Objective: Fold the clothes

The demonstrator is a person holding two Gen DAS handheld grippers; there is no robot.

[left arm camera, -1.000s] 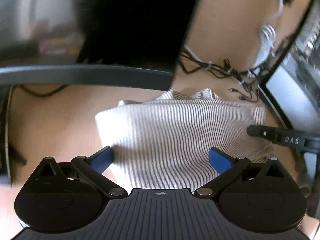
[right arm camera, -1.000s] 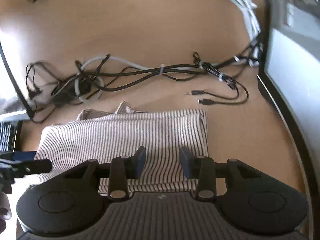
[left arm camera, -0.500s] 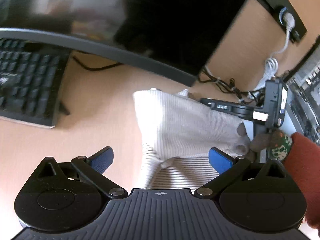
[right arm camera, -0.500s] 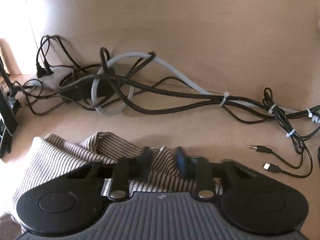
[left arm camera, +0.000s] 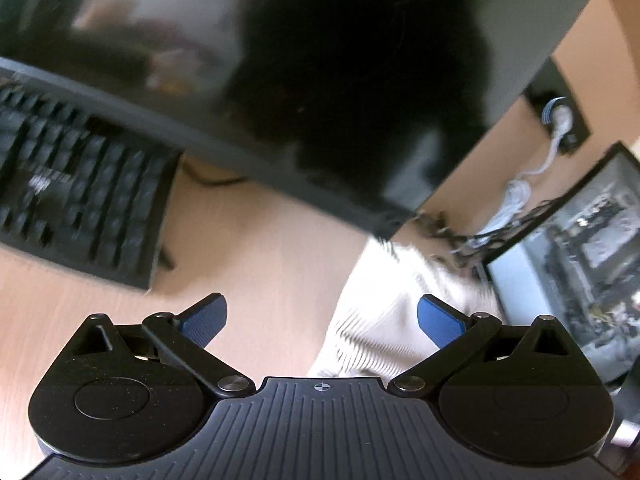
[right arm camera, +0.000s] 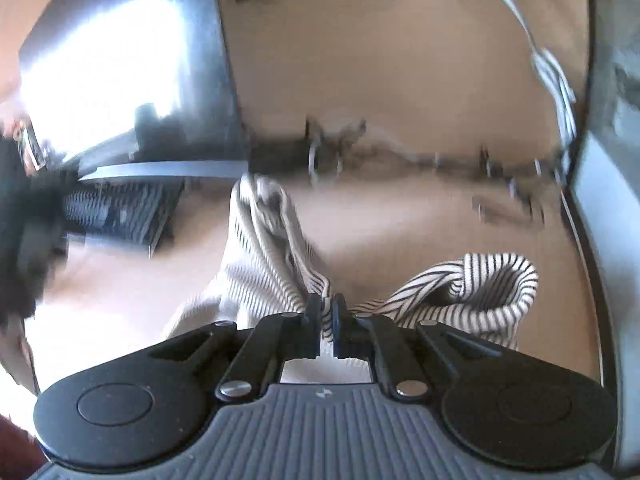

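The striped white-and-dark garment [right arm camera: 264, 264] hangs bunched from my right gripper [right arm camera: 326, 312], which is shut on a pinch of its fabric and holds it above the wooden desk; a rolled striped fold [right arm camera: 496, 280] droops to the right. In the left wrist view the same garment [left arm camera: 384, 312] shows pale and blurred at the right, just beyond the right blue finger [left arm camera: 440, 320]. My left gripper [left arm camera: 320, 316] is open and empty above the desk, to the left of the cloth.
A black keyboard [left arm camera: 80, 200] lies at the left. A large dark monitor [left arm camera: 320, 80] spans the back. A second screen [left arm camera: 580, 260] stands at the right. Tangled cables [right arm camera: 440, 156] run along the back of the desk [left arm camera: 260, 260].
My right gripper has closed on the garment and lifted it off the desk, bunching it. My left gripper has swung left, away from the cloth, still open.
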